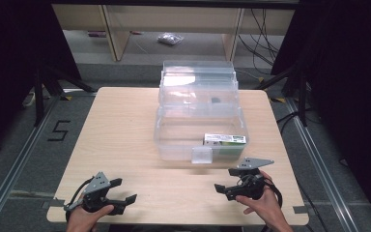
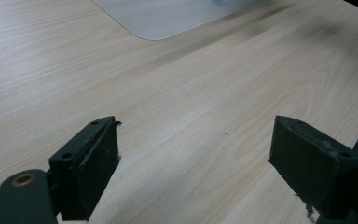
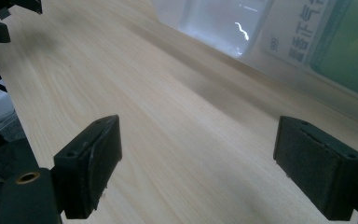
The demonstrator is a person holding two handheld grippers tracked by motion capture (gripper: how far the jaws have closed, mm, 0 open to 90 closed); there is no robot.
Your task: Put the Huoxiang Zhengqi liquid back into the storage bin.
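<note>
Clear plastic box [image 1: 199,116] sits mid-desk [image 1: 125,125], lid up, w/ a green-white carton [image 1: 224,140] inside. Left tool [image 1: 118,191] and right tool [image 1: 232,181] both wide, empty, near front edge. Risk: box prob. light, a one-sided nudge could slide it.

A black "5" is taped on the floor [image 1: 58,130].

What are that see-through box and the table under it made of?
The box looks like clear, glossy plastic: you can see a green-and-white carton through its wall, and it catches glare. The table looks like pale wood or a wood-grain laminate with a matte finish; which one, the pictures leave open.
</note>
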